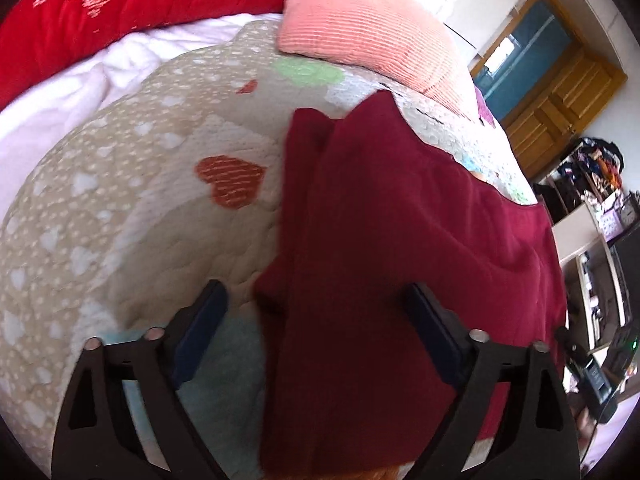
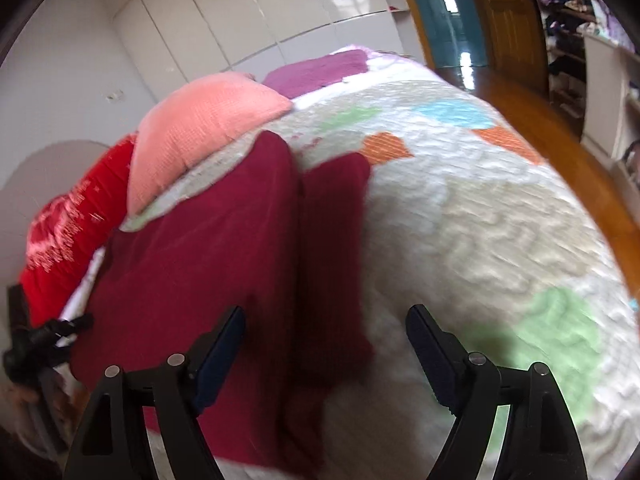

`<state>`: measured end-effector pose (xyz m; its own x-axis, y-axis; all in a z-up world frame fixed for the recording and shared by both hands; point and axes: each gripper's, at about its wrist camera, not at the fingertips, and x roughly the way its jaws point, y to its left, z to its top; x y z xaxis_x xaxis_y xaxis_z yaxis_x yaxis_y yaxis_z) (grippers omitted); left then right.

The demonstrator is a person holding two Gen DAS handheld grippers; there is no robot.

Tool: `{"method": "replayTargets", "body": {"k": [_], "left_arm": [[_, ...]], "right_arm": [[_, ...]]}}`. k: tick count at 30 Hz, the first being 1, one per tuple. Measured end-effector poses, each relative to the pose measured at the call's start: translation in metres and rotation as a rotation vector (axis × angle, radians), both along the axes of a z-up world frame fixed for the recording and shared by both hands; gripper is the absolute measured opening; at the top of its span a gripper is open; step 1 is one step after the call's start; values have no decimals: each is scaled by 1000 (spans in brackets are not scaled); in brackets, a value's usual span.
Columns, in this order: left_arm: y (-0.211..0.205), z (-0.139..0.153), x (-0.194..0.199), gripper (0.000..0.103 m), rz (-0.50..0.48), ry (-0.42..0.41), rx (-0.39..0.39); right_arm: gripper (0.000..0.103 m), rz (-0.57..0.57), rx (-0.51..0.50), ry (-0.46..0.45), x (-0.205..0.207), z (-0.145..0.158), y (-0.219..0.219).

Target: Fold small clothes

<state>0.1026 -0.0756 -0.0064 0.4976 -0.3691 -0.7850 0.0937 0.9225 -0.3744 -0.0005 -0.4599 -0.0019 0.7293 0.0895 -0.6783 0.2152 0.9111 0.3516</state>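
The left gripper (image 1: 316, 300) and right gripper (image 2: 326, 322) hovered with fingers spread wide, gripping nothing, over the dark red garment (image 1: 360, 240) on the quilt (image 1: 120, 184).

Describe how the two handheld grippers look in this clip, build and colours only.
Both match. The left gripper and right gripper each have black plastic linkage arms with triangular cut-outs, round silver pivot pins at the joints, and long jaws faced with dark blue pads. No printed markings or sleeves are visible in either wrist view.
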Motion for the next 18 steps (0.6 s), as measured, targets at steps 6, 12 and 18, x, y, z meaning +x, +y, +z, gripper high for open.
{"method": "replayTargets", "body": {"k": [6,12,18], "left_arm": [[-20,4,6,71,-69,19,73],[-3,27,-9,23,-108,25,-33],[19,56,-65,23,-164,35,-64]], "right_arm": [[33,51,6,19,29,-1,13],[13,109,-35,-25,13,29,29],[13,193,21,-121,-45,74,42]]}}
